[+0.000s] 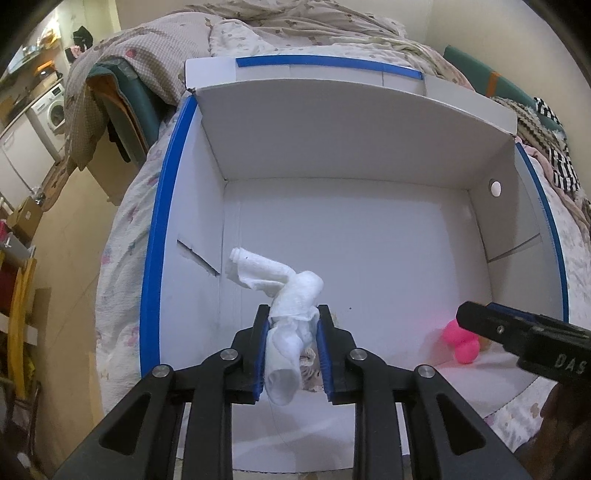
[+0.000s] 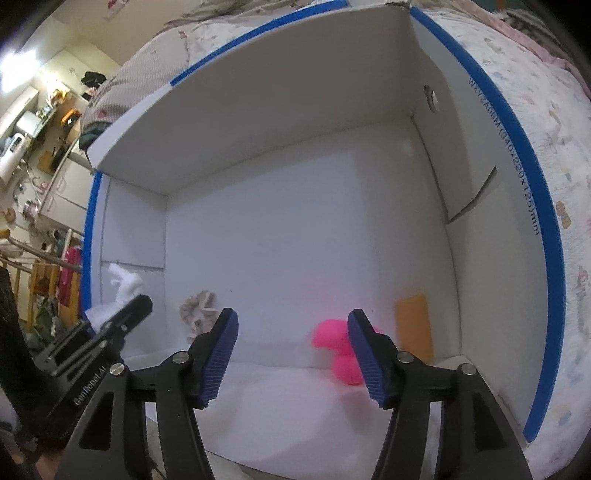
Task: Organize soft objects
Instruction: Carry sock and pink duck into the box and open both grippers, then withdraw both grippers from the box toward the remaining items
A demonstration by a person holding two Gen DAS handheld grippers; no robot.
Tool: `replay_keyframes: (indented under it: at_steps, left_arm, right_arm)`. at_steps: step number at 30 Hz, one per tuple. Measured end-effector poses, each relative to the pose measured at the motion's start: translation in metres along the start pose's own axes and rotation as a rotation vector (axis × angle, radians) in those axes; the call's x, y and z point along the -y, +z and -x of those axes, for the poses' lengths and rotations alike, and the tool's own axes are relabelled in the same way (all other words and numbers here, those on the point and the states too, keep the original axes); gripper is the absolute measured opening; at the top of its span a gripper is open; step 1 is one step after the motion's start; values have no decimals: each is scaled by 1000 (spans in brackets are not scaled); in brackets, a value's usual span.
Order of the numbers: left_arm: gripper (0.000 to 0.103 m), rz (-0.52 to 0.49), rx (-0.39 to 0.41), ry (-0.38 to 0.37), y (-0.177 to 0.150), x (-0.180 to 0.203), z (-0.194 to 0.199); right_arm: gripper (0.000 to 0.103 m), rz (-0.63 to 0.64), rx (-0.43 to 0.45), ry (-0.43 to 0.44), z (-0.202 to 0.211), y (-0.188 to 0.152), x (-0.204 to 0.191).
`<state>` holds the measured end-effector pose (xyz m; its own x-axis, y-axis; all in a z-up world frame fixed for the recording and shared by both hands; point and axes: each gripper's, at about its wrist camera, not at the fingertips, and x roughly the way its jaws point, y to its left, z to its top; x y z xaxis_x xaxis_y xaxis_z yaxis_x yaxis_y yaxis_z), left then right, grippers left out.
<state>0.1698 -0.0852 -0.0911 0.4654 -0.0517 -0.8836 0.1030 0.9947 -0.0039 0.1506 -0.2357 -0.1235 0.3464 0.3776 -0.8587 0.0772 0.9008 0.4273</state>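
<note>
A white box with blue rims [image 1: 155, 236] lies open on a bed. My left gripper [image 1: 291, 325] is shut on a rolled white cloth [image 1: 295, 291] and holds it over the box's front left part; the cloth also shows in the right wrist view [image 2: 125, 284]. My right gripper [image 2: 291, 325] is open and empty over the box's front right part [image 2: 461, 184]. A pink soft toy [image 2: 340, 350] lies on the box floor just behind its right finger; it also shows in the left wrist view [image 1: 461, 341]. A beige scrunchie [image 2: 197, 308] lies on the floor between the grippers.
An orange flat piece [image 2: 413, 328] leans in the box's right corner. The box's back flap [image 1: 351, 129] stands up. Rumpled quilts [image 1: 295, 22] cover the bed behind. A washing machine [image 1: 51, 110] and shelves stand far left.
</note>
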Motion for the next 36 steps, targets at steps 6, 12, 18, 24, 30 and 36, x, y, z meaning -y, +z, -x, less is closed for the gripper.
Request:
replay_keyframes:
  at_steps: [6,12,18,24,30,36]
  left_arm:
    - [35,-5,40,5,2,-1,9]
    - [58,6,89,26,2,-4,22]
    - [59,11,106,25,2,-6,29]
    - [60,37,114,19,1,-12,38]
    - [64,88,174,24,0,-26,61]
    - [67,93,188,39,-10,-32,74]
  right_arm:
    - [96,10,82,27,15,4,-5]
    - [103,0,133,44,23,8,-2]
    - [103,97,239,-33,32,3,-11]
    - [103,120,256,-38,38,1,-17]
    - [103,120,269,-46,43,-3,-18]
    - [103,136,281,-61,54,-14,-19]
